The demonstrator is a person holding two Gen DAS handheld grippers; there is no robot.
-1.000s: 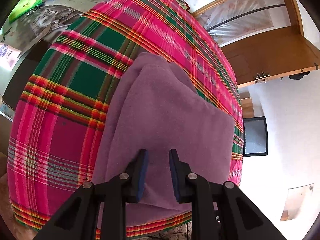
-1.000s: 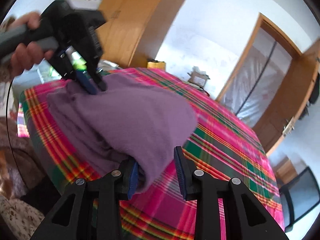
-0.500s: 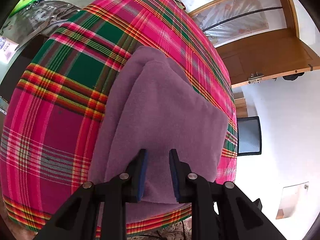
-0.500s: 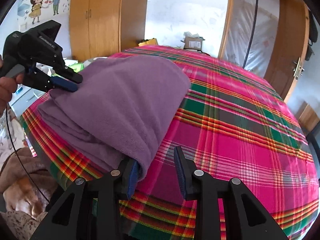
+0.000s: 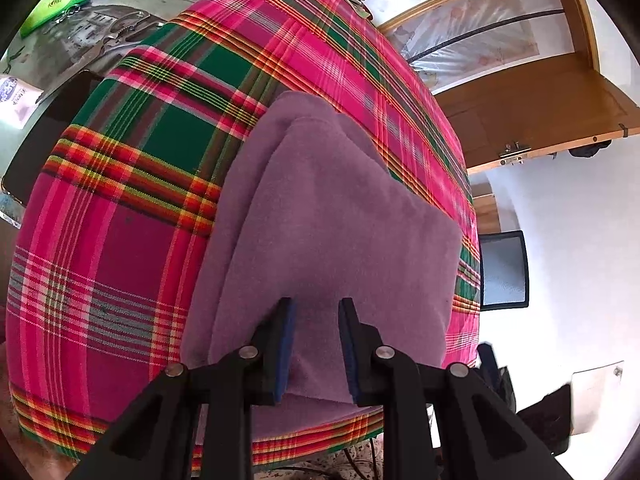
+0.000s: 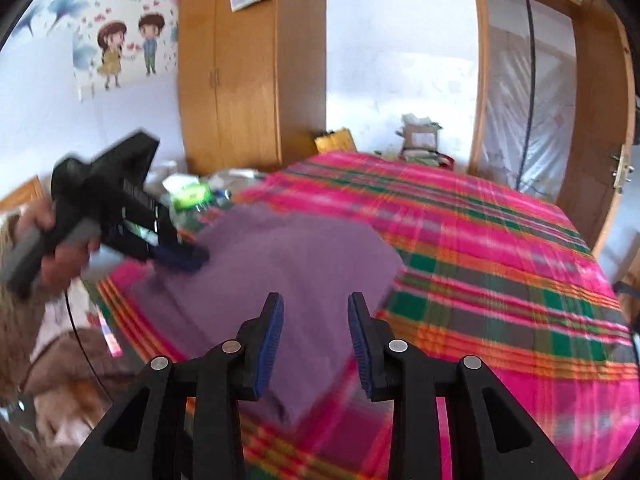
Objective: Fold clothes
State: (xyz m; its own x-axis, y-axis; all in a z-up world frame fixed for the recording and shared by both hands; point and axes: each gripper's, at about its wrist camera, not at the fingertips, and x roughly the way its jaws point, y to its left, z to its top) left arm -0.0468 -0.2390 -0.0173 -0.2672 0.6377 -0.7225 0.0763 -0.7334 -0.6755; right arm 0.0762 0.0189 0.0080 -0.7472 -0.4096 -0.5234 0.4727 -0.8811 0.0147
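Folding looks almost finished: purple fleece garment (image 5: 320,216) lies doubled at the plaid bedspread's (image 5: 120,264) near edge, left gripper (image 5: 316,344) pinching its fold, right gripper (image 6: 316,344) parted above it, empty, smoothing next.

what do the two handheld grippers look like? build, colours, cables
Both the left gripper and the right gripper have matte black angular linkage arms with silver round pivot pins and blue ribbed pads on the fingers. In the right wrist view the left one has a boxy black body, a grey handle and a thin black cable.
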